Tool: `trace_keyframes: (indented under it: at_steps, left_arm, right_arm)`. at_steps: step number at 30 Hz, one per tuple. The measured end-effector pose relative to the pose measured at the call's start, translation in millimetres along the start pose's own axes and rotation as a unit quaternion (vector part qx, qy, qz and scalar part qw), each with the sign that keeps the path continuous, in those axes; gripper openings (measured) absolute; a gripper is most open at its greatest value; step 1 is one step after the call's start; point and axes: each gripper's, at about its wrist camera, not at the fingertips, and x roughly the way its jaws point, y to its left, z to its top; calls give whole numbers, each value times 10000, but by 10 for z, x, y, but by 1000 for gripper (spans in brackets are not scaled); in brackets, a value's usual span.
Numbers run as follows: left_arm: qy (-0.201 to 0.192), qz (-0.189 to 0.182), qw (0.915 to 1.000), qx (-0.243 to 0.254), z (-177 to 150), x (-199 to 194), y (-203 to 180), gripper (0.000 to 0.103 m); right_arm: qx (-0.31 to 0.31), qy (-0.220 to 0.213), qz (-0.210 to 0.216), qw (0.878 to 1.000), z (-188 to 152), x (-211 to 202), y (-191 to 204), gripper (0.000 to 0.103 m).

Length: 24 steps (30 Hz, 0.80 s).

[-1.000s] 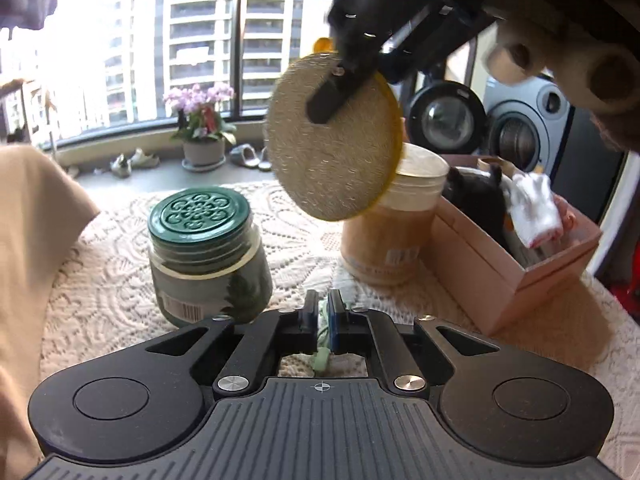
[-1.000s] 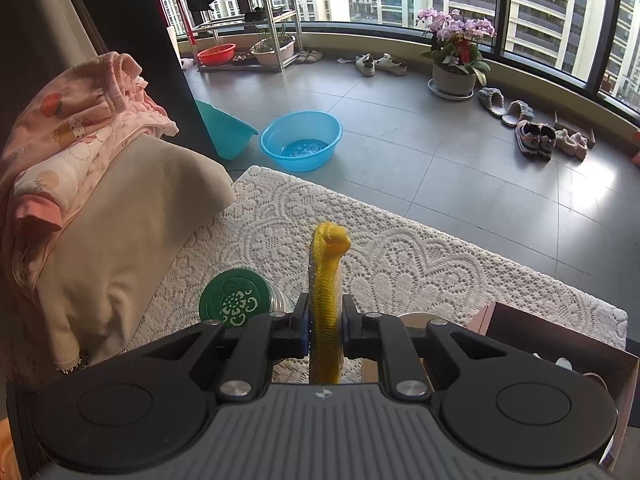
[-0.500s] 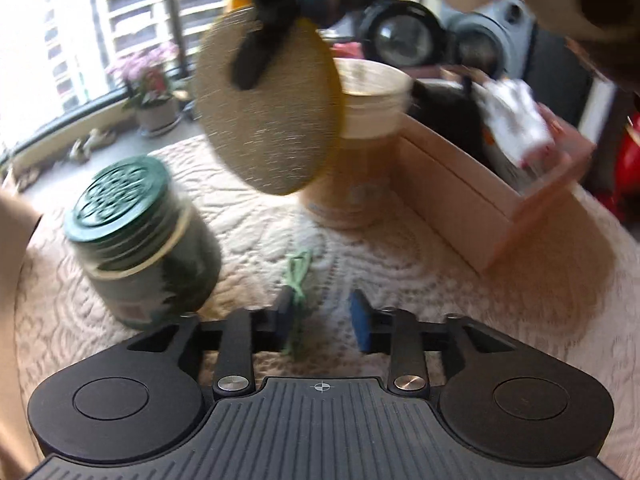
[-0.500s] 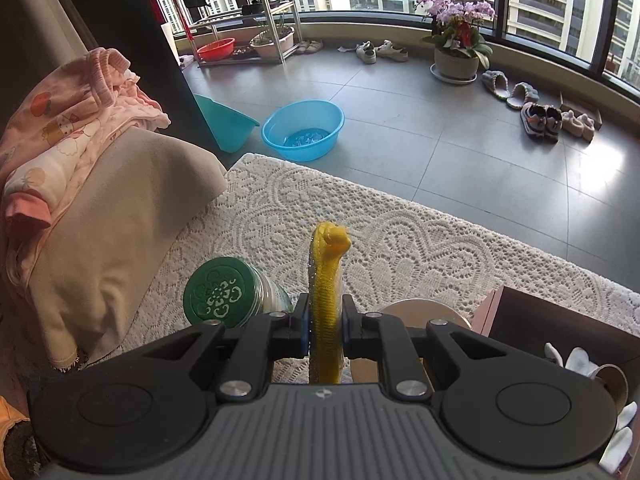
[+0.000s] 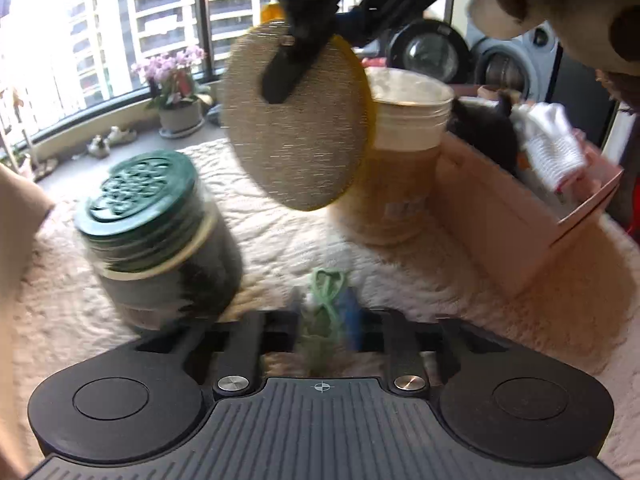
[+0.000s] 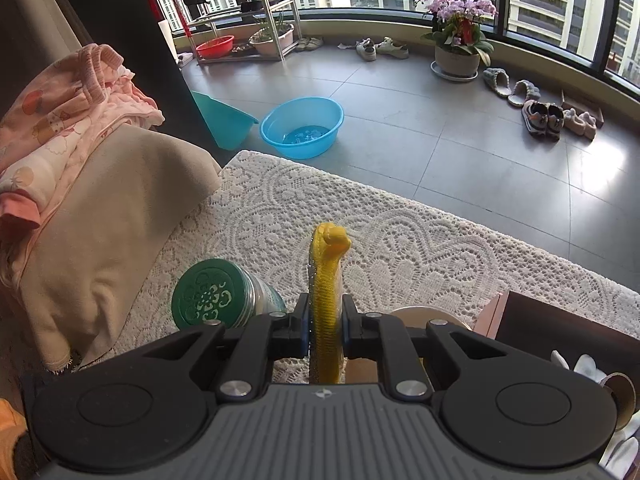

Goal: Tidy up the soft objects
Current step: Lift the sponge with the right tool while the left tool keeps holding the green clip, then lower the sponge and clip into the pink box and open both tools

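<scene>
Above the lace tablecloth (image 6: 400, 232), we carry a round scouring pad (image 5: 296, 120).
At twelve o'clock our right gripper (image 6: 325, 330) clamps it; the left gripper (image 5: 324, 316), blurred, seems narrowed on a green cord (image 5: 326, 288); swinging could topple the green-lidded jar (image 5: 160, 232).

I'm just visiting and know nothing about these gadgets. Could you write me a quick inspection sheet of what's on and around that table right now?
Surface: table under a white lace cloth, a beige fabric draped at one end.
Job's things: round yellow scrub pad held up in the air; a green cord at the left gripper; pink cardboard box holding white gloves and something dark.
Clutter: green-lidded jar; tan tub with a cream lid.
Grippers: right gripper clamps the pad by its edge; left gripper is blurred, closed or nearly closed around the cord.
Cables: nothing seen.
Surroundings: tiled floor, blue basin, potted orchid, shoes, washing machines.
</scene>
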Motion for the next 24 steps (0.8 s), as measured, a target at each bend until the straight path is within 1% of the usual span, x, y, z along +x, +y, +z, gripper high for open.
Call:
trace_keyframes:
  at_steps: [2, 4, 9, 12, 15, 18, 20, 21, 23, 24]
  left_arm:
    - [-66, 88, 9998, -137, -5, -17, -44, 20]
    - [-158, 71, 9996, -242, -26, -63, -79, 19]
    - [-514, 126, 9982, -269, 45, -337, -19, 19]
    - [-815, 192, 9961, -285, 178, -536, 13, 19]
    - [-1175, 294, 9921, -330, 336, -739, 18, 19]
    - [-1485, 324, 9880, -267, 518, -906, -61, 19]
    - [-1599, 273, 9866, -184, 659, -957, -159, 19]
    - [-1643, 191, 9861, -140, 715, -966, -229, 19]
    - [-1667, -54, 9860, -69, 789, -953, -393, 19]
    - [-1654, -237, 9859, -60, 820, -924, -479, 19]
  right_arm:
    - [-35, -25, -39, 10000, 20, -36, 54, 14]
    - [-84, -88, -73, 9999, 41, -116, 105, 14]
    - [-255, -386, -147, 9988, 64, -449, 254, 14]
    - [-296, -595, -206, 9976, 70, -679, 306, 14]
    - [-323, -833, -316, 9955, 48, -944, 317, 14]
    - [-316, -1096, -427, 9926, -15, -1247, 266, 14]
    - [-306, -1269, -530, 9900, -86, -1461, 192, 14]
    - [-297, -1348, -621, 9885, -132, -1562, 137, 14]
    - [-239, -1468, -797, 9857, -235, -1739, 7, 14]
    - [-184, -1507, -892, 9844, -294, -1813, -80, 14]
